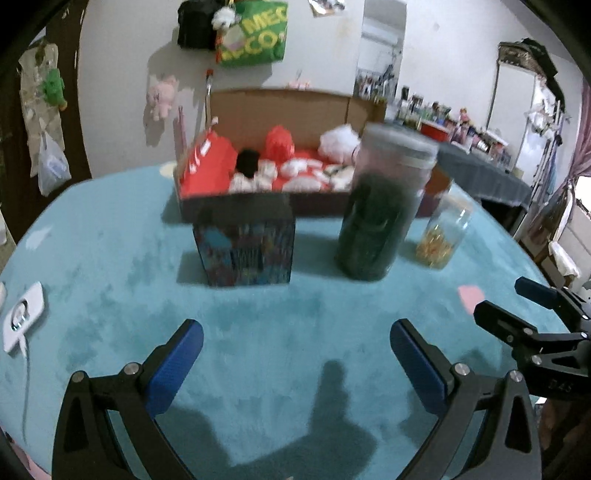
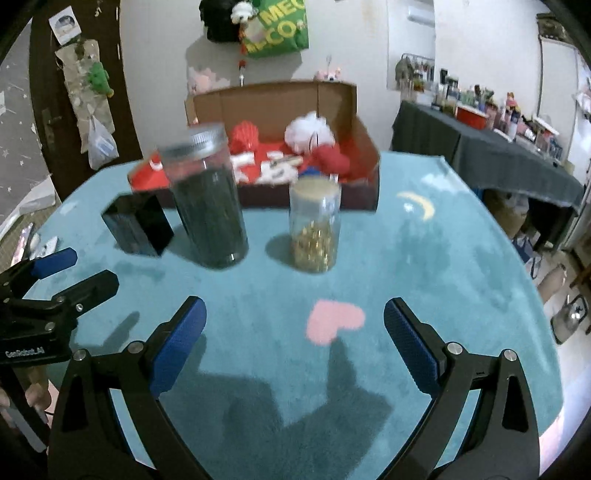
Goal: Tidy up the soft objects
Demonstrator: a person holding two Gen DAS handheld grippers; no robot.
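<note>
A: Start at the bottom of each wrist view. What do the fingers hold?

B: Nothing. The left gripper [image 1: 296, 350] has its blue-padded fingers [image 1: 173, 365] spread wide over bare turquoise cloth on the worktop [image 1: 110, 288], and the right gripper [image 2: 294, 328] stands released as well, with only a pink heart [image 2: 334, 320] on the cloth between its tips.

A: And the soft things?

B: Far from both, in the upper middle of each frame. They lie in an open cardboard box [image 2: 364, 147] with a red lining: a white fluffy puff [image 2: 309, 130], a red knitted piece [image 2: 243, 136], another red lump [image 2: 332, 158] and small white bits (too blurred to name).

A: What stands between?

B: In the right wrist view, a tall jar with a metal lid [image 2: 208, 199], dark inside, a smaller jar with golden bits [image 2: 314, 229] at its bottom, and a dark patterned carton [image 2: 138, 225] at middle left. All three stand in front of the box, in the way.

A: Any writing?

B: A green bag [image 2: 280, 26] on the wall at top centre shows letters like "MEC" and "CO", cut off. The left gripper's body at the left edge reads roughly "GenRobot AI".
</note>
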